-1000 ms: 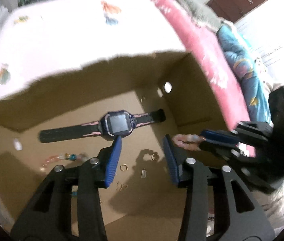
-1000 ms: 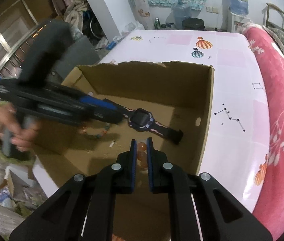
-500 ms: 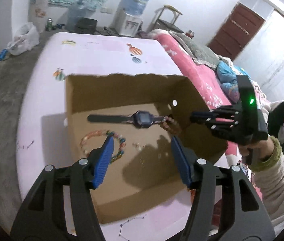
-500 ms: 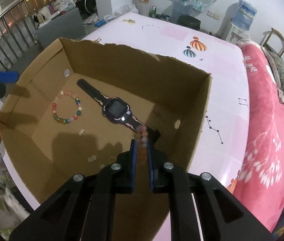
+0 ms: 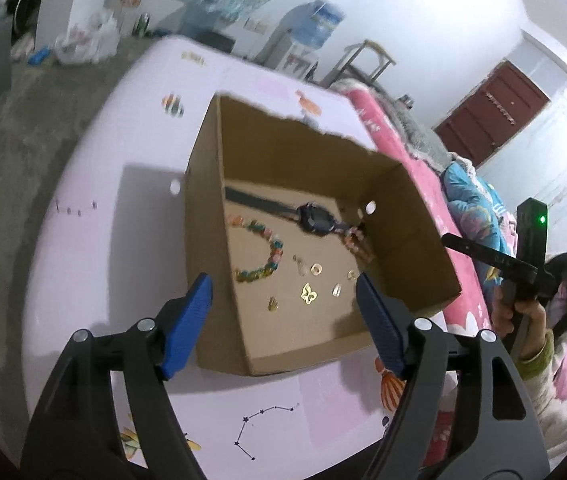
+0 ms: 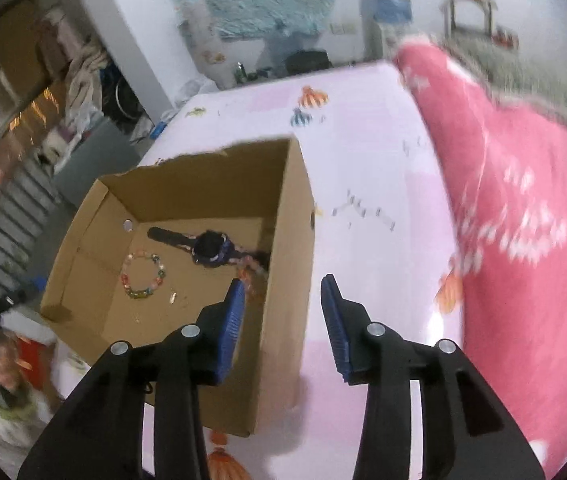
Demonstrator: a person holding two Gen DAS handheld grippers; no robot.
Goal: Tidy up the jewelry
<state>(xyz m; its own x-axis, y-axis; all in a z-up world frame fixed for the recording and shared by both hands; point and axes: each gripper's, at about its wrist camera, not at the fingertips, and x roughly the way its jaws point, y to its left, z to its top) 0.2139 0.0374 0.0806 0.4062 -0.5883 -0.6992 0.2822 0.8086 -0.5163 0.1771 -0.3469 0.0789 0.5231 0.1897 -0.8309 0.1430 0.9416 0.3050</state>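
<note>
The left gripper (image 5: 283, 300) has just been opening and stands wide with nothing between its jaws, above the near wall of the cardboard box (image 5: 219, 264). The right gripper (image 6: 283, 300) has also just been opening, empty over the box's right wall. Ahead on the floor lie a watch (image 5: 315, 220), a bead bracelet (image 5: 263, 256), a pink bracelet (image 5: 357, 242) and small gold charms (image 5: 309, 294).
</note>
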